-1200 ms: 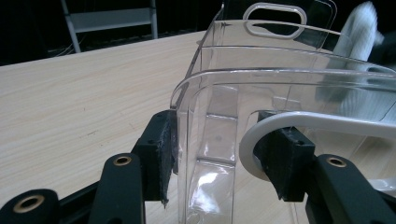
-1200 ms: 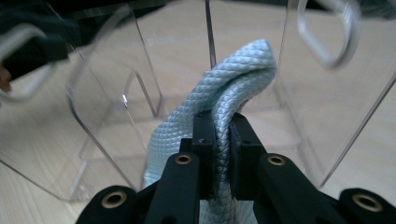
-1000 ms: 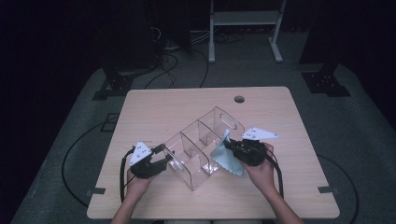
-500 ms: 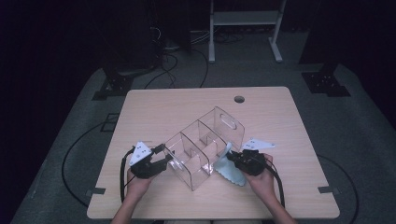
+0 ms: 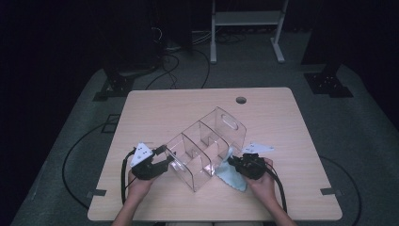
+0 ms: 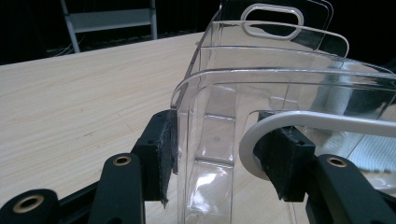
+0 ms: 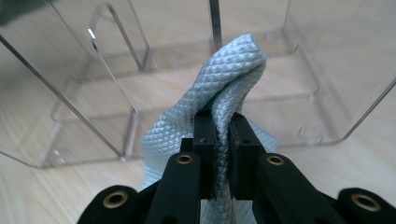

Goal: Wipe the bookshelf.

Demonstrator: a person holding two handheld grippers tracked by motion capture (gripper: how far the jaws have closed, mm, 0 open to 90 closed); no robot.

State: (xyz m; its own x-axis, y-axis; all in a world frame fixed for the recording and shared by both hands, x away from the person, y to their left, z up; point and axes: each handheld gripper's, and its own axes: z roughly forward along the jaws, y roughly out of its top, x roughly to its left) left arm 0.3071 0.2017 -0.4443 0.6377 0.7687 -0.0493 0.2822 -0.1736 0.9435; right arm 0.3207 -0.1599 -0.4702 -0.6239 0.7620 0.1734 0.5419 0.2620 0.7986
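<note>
Wiping the clear organizer – mid-job

Left gripper [image 5: 162, 157] clamps the organizer [image 5: 207, 146] end wall, right gripper [image 5: 234, 162] pinches the blue cloth [image 7: 224, 88] – next, probably rub the outer wall.

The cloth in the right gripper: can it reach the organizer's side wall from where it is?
Probably yes: the right gripper holds the cloth right beside the clear organizer, nothing between, and the left gripper clamps its end wall.

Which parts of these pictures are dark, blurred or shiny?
High view: the room around the table is almost black. Left gripper view: bright glare runs along the clear organizer. Right gripper view: the light blue cloth is sharp, while the organizer walls are soft.
</note>
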